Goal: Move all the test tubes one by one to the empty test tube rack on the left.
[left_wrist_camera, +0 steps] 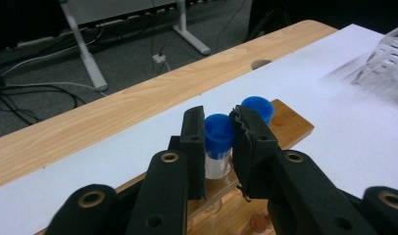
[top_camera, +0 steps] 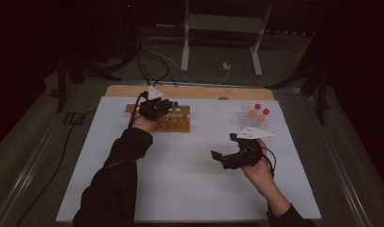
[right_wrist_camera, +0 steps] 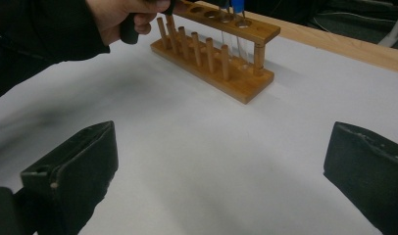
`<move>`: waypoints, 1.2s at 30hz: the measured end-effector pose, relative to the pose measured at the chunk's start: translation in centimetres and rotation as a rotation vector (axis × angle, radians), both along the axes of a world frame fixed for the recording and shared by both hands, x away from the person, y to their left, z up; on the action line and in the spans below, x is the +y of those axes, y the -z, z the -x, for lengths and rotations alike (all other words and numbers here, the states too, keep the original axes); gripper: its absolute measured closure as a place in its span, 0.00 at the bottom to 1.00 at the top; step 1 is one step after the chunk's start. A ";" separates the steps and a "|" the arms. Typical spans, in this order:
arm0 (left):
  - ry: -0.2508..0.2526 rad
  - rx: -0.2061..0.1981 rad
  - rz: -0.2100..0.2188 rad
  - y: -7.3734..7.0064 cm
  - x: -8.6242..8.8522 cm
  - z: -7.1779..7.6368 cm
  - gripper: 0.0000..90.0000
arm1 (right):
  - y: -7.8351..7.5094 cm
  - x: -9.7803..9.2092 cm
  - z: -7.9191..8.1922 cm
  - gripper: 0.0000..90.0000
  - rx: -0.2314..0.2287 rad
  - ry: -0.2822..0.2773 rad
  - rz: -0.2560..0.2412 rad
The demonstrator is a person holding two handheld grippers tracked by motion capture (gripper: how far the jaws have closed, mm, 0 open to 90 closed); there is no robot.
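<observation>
A wooden tube rack point(top_camera: 173, 124) stands at the back left of the white table point(top_camera: 190, 179). My left gripper point(top_camera: 154, 109) hovers over the rack. In the left gripper view its jaws point(left_wrist_camera: 219, 147) press on both sides of a blue-capped tube point(left_wrist_camera: 219, 134) that stands upright in a hole of the rack point(left_wrist_camera: 290, 128). A second blue-capped tube point(left_wrist_camera: 258, 107) stands in the hole just behind it. My right gripper point(top_camera: 223, 145) is low over the table's middle right, wide open with nothing in it point(right_wrist_camera: 221, 166), and it faces the rack point(right_wrist_camera: 236, 73).
A clear plastic rack point(top_camera: 249, 117) with red and orange capped tubes point(top_camera: 258, 112) stands at the back right, and its corner shows in the left gripper view point(left_wrist_camera: 388, 63). A bare wooden strip point(top_camera: 190, 91) runs along the far edge. Cables and a white stand point(top_camera: 218, 33) lie beyond it.
</observation>
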State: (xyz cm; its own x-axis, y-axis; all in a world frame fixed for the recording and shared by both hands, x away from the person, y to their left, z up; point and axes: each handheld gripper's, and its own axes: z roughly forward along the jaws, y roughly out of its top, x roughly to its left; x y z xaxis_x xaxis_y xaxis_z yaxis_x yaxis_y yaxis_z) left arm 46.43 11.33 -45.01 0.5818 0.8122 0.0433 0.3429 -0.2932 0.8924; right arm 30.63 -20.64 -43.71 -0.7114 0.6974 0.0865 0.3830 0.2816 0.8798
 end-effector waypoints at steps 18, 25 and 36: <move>0.200 0.073 0.090 -2.1 1.5 5.9 0.03 | -3.5 -6.2 -0.5 0.00 -0.120 0.180 -0.018; 0.307 0.045 0.136 -1.7 1.8 9.9 0.02 | -2.8 -10.2 -2.1 0.06 -0.098 0.311 -0.012; 0.373 0.038 0.137 -0.3 1.3 13.8 0.02 | 1.0 -12.5 -5.0 0.40 0.012 0.419 0.043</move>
